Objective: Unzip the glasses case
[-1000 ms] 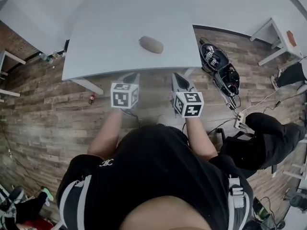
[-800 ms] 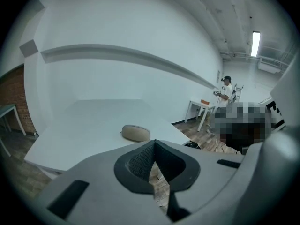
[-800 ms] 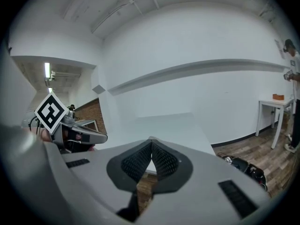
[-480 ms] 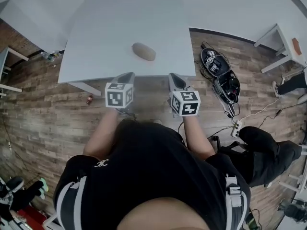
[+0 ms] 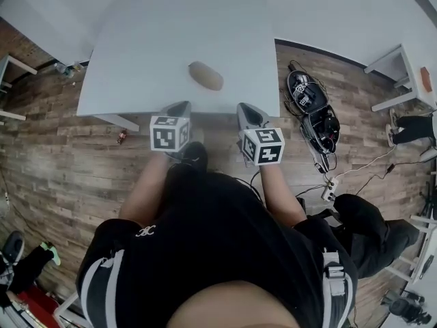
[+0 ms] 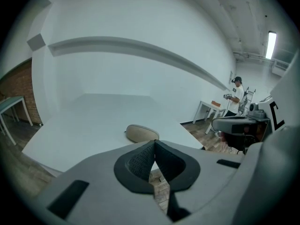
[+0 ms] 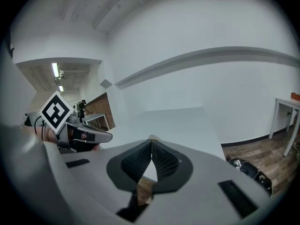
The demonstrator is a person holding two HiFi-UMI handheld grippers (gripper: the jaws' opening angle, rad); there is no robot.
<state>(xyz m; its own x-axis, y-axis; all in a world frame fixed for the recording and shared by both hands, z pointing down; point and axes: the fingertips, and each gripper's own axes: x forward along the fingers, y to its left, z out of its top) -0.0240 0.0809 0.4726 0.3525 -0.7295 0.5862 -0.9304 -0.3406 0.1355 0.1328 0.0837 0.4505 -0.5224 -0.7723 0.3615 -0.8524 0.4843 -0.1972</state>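
Observation:
A beige oval glasses case [image 5: 205, 76] lies near the front edge of the white table [image 5: 136, 53]. In the left gripper view the case [image 6: 142, 133] shows just beyond the jaw tips. My left gripper [image 5: 182, 106] hangs at the table's front edge, left of the case and short of it, shut with nothing held. My right gripper [image 5: 246, 109] hovers at the same edge to the case's right, also shut and empty. In the right gripper view only a sliver of the case [image 7: 152, 138] peeks over the tips, and the left gripper [image 7: 82, 134] shows at the left.
Wood floor surrounds the table. An open black case with cables [image 5: 314, 108] lies on the floor to the right, beside a power strip [image 5: 328, 193]. A small white side table [image 5: 410, 74] stands at far right. A dark-clad person [image 5: 372, 231] sits at right.
Both grippers have moved forward toward the table's front edge, closer to the case. The jaws of both stayed shut.

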